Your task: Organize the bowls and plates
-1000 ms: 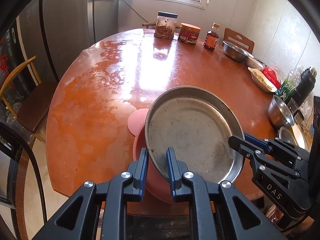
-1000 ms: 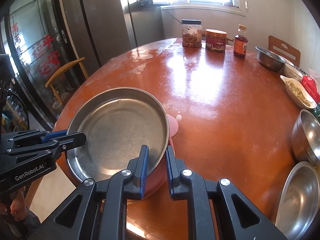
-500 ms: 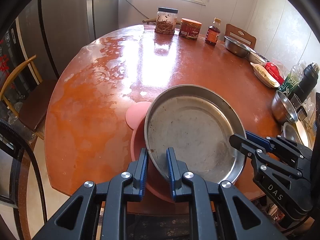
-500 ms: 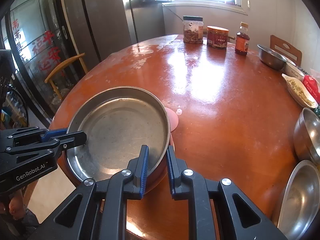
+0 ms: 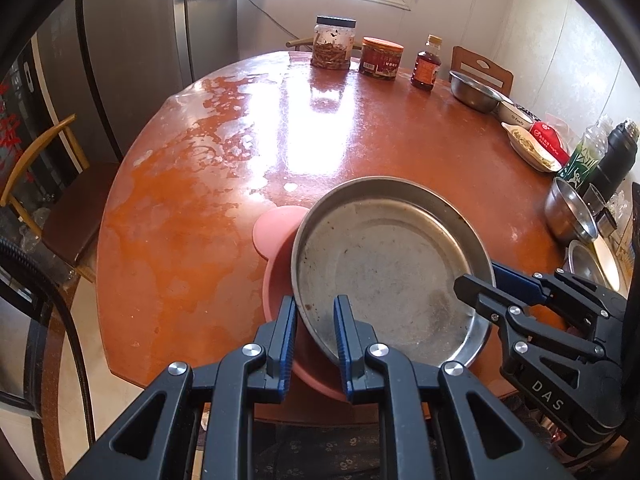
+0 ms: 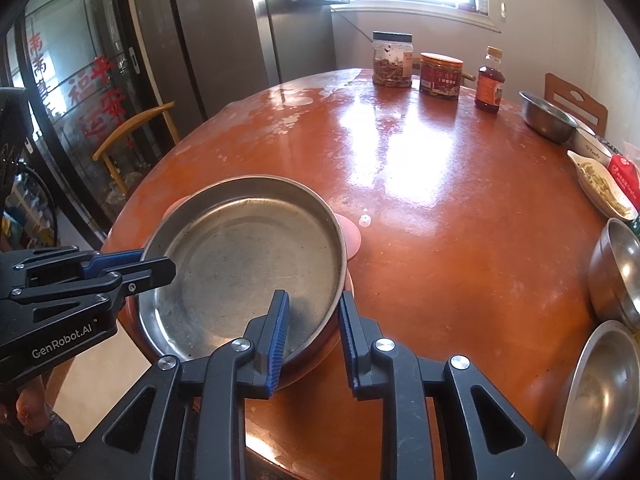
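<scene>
A wide steel plate [image 5: 384, 264] [image 6: 248, 264] rests on a pink bowl [image 5: 276, 292] [image 6: 352, 236] at the near edge of the round table [image 5: 360, 136]. My left gripper [image 5: 314, 320] [image 6: 156, 263] is clamped on the plate's left rim, one pad outside and one inside. On the opposite rim, my right gripper [image 6: 312, 312] [image 5: 478, 276] has its jaws opening. The rim stands between them with a gap on each side. Most of the pink bowl is hidden under the plate.
Two jars [image 5: 334, 42] and a sauce bottle [image 5: 426, 64] stand at the table's far side. Steel bowls [image 6: 616, 272] [image 6: 548, 118], another steel plate [image 6: 600, 392], a snack dish [image 6: 600, 188] and bottles crowd the right edge. A wooden chair [image 5: 60, 208] stands to the left.
The right gripper's jaws have spread apart and let go of the plate's rim. The left gripper keeps its hold, and the plate has stayed on the pink bowl.
</scene>
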